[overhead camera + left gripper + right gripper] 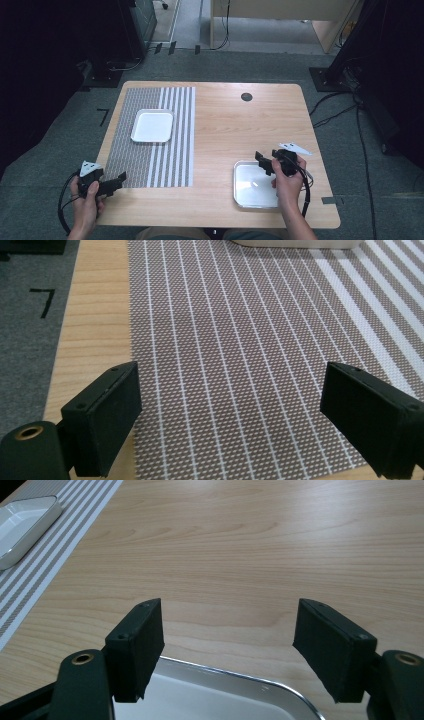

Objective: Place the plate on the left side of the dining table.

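A white rectangular tray lies on a grey and white striped placemat at the table's left. A second white tray with a metal rim sits on the bare wood near the front right. My left gripper hovers at the front left corner of the placemat, jaws wide apart and nothing between them. My right gripper hangs over the far edge of the near tray, open and empty. The far tray appears at the upper left in the right gripper view.
The wooden table has a round dark cable hole near its far edge. Grey carpet with cables surrounds the table, and a wooden desk stands behind it. A black tape mark is on the floor to the left.
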Demonstrator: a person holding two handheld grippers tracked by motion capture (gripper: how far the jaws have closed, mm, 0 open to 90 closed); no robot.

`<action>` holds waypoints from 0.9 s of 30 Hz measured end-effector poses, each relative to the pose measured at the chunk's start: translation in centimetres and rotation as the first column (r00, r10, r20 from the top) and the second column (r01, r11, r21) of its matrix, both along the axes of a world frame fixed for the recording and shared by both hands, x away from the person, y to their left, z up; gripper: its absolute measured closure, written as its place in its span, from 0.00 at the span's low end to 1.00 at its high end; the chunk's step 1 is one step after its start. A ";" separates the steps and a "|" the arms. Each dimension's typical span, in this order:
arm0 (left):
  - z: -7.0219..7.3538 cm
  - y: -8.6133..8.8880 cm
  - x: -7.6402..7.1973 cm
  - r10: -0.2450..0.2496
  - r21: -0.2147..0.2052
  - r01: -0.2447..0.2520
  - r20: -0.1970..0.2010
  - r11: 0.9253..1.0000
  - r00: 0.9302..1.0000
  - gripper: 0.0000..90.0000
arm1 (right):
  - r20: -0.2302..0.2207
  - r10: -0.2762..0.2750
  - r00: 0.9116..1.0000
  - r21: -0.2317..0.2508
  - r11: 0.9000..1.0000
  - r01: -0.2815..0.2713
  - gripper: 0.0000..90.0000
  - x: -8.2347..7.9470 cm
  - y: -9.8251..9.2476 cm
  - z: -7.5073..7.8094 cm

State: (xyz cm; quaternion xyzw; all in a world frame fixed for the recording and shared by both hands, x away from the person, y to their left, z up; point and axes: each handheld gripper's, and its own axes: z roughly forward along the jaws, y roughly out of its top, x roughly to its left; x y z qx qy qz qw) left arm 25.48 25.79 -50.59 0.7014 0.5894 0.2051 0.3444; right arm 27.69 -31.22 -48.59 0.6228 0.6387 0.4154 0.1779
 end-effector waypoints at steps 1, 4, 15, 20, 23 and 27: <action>0.0 0.1 -0.1 0.001 0.001 -0.001 0.001 1.000 1.000 0.11 | 0.000 -0.006 1.000 0.001 1.000 0.006 0.31 -0.2 -0.4 0.0; 0.0 0.2 -0.2 0.000 0.003 0.000 0.001 1.000 1.000 0.11 | 0.000 -0.013 1.000 -0.002 1.000 0.013 0.31 -0.7 -1.5 -0.2; -0.4 0.6 -0.6 -0.003 0.026 0.004 -0.011 1.000 1.000 0.11 | -0.009 -0.046 0.999 -0.029 0.999 0.045 0.31 -2.8 -5.1 -1.3; -0.5 1.1 -0.9 0.002 0.035 -0.001 -0.014 0.999 1.000 0.11 | -0.015 -0.071 0.997 -0.031 0.997 0.070 0.31 -3.9 -6.8 -1.9; -0.5 1.5 -1.1 0.006 0.040 -0.006 -0.015 0.999 1.000 0.11 | -0.025 -0.093 0.995 -0.023 0.995 0.092 0.32 -4.5 -7.8 -2.2; -0.6 1.9 -1.3 0.011 0.042 -0.010 -0.021 0.999 1.000 0.11 | -0.038 -0.119 0.992 -0.026 0.993 0.118 0.32 -5.5 -9.3 -2.8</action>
